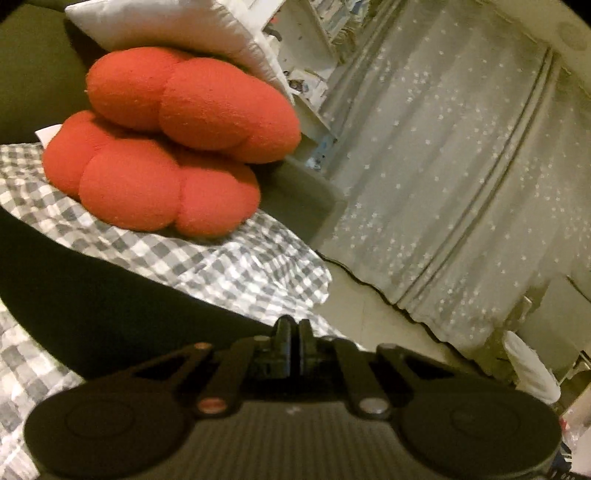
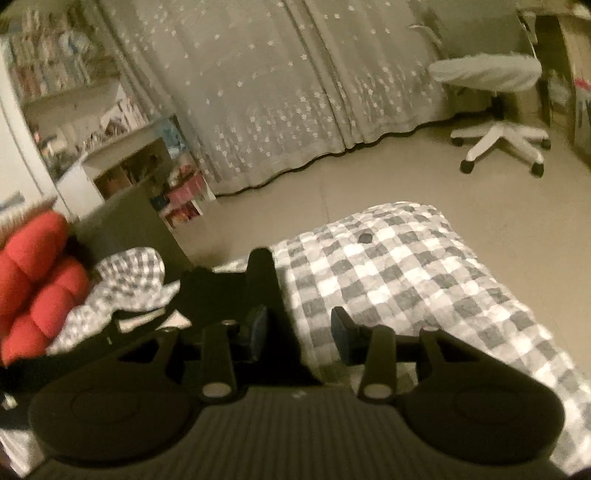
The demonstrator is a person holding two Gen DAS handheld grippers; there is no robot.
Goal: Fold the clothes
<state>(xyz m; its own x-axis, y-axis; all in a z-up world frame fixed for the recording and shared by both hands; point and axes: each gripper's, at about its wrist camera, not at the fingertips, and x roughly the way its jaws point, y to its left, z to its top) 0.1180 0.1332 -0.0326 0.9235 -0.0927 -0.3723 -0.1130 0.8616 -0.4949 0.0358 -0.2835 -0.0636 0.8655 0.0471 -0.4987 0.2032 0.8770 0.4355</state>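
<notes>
Left gripper (image 1: 294, 328) pinched closed beside black garment (image 1: 110, 295) — hold unclear; right gripper (image 2: 299, 328) spread wide, empty — over checkered bedspread (image 2: 406, 280).

No readable text; spines on bookshelf (image 2: 66, 74) too blurred.

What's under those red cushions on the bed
The red cushions rest on a grey-and-white checked bedcover; a white pillow sits behind them. Whatever lies directly beneath them is covered.
</notes>
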